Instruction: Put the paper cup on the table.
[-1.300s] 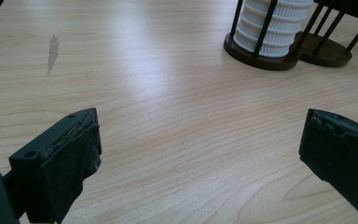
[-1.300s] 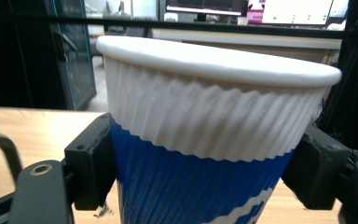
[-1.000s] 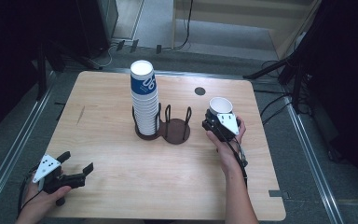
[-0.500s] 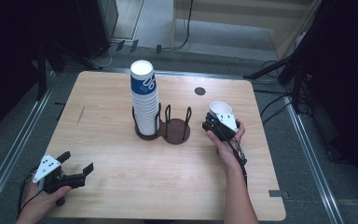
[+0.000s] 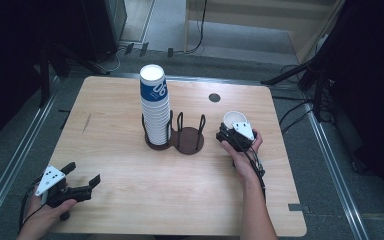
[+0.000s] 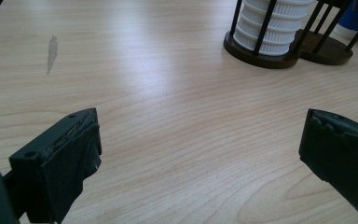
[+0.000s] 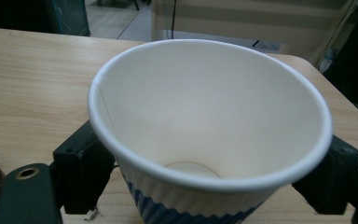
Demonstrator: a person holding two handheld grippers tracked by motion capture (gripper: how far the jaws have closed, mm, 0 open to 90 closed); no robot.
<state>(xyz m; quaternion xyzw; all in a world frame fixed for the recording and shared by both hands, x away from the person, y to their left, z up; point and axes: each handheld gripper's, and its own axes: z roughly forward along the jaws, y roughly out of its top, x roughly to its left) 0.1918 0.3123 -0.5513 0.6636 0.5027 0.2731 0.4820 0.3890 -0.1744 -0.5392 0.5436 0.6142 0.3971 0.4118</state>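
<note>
Paper cup [image 7: 209,135] set down at three o'clock of the cup holder [image 5: 188,140], right gripper [image 5: 234,134] letting go.
My right jaws have just been opening, cup between them; I'd widen fully, then back straight off. Left gripper [image 5: 82,181] idles, jaws released.

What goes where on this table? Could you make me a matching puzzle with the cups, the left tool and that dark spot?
Things:
1. cup stack
2. single cup
3. left tool
4. dark round spot

Places or states:
A. near the far edge of the table
B. jaws wide open, nothing between them
C. in the left ring of the wooden holder
D. upright, right of the holder

Pairs: 1-C, 2-D, 3-B, 4-A
</note>
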